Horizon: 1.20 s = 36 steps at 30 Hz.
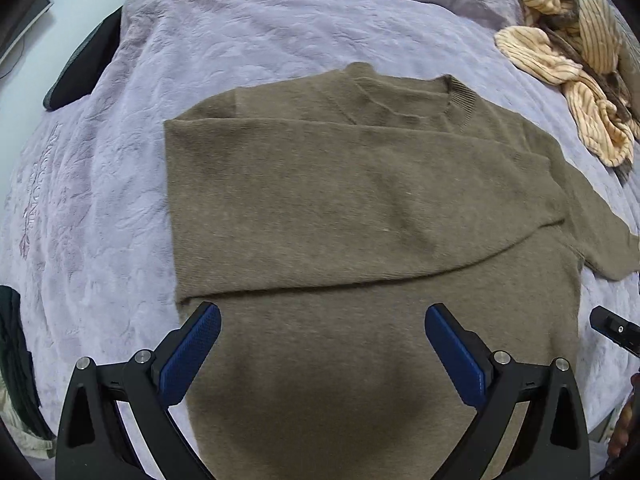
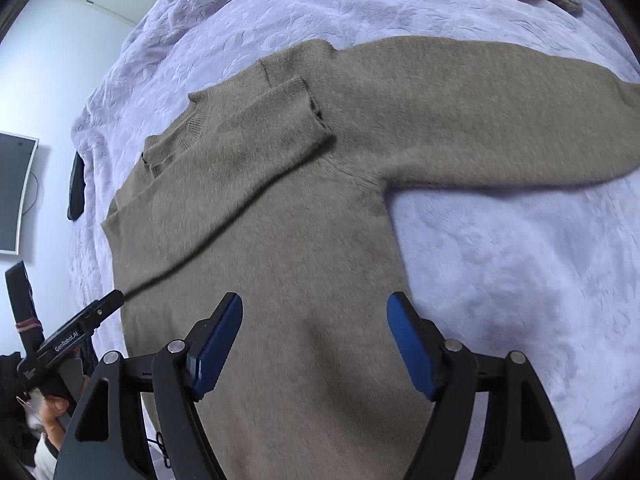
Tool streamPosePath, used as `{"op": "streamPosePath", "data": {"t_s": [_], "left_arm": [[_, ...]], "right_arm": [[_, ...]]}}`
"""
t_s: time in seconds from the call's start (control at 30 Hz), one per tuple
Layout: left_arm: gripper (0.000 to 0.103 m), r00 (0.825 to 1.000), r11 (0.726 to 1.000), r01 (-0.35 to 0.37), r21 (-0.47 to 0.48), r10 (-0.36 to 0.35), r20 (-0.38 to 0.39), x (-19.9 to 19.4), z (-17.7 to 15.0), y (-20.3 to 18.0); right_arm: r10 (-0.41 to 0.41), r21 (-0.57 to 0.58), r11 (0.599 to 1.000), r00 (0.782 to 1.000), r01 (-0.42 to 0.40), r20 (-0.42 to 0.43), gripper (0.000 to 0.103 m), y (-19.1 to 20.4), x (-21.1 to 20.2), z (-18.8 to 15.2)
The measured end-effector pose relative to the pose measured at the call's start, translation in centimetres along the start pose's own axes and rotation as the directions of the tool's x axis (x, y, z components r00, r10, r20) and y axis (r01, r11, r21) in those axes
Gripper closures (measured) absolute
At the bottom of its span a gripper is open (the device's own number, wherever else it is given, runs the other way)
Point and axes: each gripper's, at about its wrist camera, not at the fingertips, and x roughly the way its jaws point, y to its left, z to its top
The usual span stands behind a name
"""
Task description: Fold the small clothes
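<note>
Olive-brown knit sweater [image 1: 360,208] lies flat across the middle of both views on a lilac bedspread [image 1: 100,184], one sleeve already folded over the chest, the other still stretched out.

Both claws hang released above the lower body of the knit: the left gripper [image 1: 322,344] and the right gripper [image 2: 314,340] stand with jaws spread and nothing between the blue pads. The likely next step is the outstretched sleeve [image 2: 500,120], running to the right edge of the right wrist view; it would fold best pinched near its cuff and carried across level, so the soft knit does not drag or bunch. Bare bedspread at lower right gives room to travel. A striped cream garment [image 1: 568,60] sits near at upper right, well clear of the sleeve.
</note>
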Motion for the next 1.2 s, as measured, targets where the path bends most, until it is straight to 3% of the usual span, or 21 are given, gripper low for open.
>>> {"op": "streamPosePath", "data": {"t_s": [0.6,0.77,0.93,1.2], "left_arm": [[0.001,0.996,0.975,0.061,0.215,-0.045,-0.077,0.5,-2.2,-15.4],[0.001,0.995,0.963,0.086,0.257,-0.072,-0.063,0.1,-1.9,-18.8],[0.001,0.995,0.963,0.093,0.254,-0.078,-0.066,0.1,-1.7,-19.5],[0.001,0.995,0.968,0.09,0.234,-0.099,0.025,0.5,0.6,-23.0]], "right_arm": [[-0.036,0.153,0.988,0.998,0.028,0.05,0.025,-11.6,-4.3,-1.1],[-0.02,0.261,0.965,0.992,-0.012,0.122,0.025,-16.0,-5.4,0.1],[-0.035,0.298,0.954,0.982,-0.022,0.185,0.025,-18.8,-6.4,1.5],[-0.005,0.444,0.883,0.943,-0.152,0.334,0.025,-24.5,-7.8,3.5]]}}
